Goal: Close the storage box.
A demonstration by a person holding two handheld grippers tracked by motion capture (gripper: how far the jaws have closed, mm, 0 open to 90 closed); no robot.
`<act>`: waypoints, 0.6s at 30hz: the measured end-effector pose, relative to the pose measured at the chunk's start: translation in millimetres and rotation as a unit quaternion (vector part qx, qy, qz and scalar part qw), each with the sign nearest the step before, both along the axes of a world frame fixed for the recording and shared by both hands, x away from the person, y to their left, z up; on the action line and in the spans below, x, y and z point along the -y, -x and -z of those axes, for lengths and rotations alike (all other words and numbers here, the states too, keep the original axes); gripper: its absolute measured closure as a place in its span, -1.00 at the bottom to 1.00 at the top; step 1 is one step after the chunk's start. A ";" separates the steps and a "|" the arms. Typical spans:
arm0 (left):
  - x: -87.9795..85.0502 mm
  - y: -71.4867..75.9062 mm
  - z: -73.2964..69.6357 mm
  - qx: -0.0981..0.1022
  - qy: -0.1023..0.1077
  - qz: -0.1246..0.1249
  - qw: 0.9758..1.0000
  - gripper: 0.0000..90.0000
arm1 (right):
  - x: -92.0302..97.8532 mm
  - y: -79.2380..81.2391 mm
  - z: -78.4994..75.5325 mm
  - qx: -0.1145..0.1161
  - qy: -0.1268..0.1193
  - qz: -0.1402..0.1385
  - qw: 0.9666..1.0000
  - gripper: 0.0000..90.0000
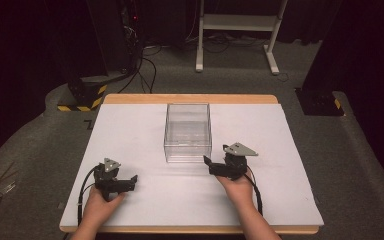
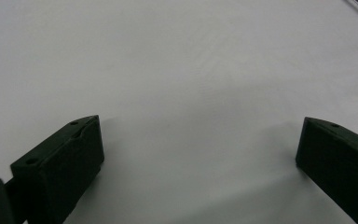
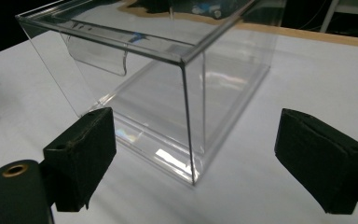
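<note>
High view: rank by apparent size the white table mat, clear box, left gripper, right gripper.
1. White table mat, largest by far.
2. Clear box.
3. Right gripper and left gripper: they look about alike, so no ranking between them. Both stand open on the mat.

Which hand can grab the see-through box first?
Probably the right. The right gripper is open just beside the box, its near corner between the jaws. The left gripper is open too, but farther off over the bare table.

clear box [image 1: 188,131] mid table [image 1: 130,125], grippers near
</note>
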State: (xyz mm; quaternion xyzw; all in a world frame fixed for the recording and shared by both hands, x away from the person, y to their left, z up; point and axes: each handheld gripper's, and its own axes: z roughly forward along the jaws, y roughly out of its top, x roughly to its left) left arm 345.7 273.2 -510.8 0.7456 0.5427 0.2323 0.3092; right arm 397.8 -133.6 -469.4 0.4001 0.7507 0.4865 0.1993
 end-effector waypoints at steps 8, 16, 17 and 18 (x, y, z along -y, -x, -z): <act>0.0 0.0 0.0 0.000 0.000 0.000 1.000 -0.97 | 41.6 17.3 4.9 -0.007 0.023 0.029 0.999 -0.72; -0.1 0.0 0.1 0.000 0.000 0.000 1.000 -0.98 | 69.8 23.2 32.2 -0.072 0.097 0.059 0.991 -0.67; -0.1 -0.1 0.0 0.000 0.000 0.000 1.000 -0.98 | 69.8 23.2 32.2 -0.072 0.097 0.059 0.991 -0.67; -0.1 0.0 0.1 0.000 0.000 0.000 1.000 -0.98 | 66.0 19.6 33.1 -0.088 0.120 0.077 0.986 -0.65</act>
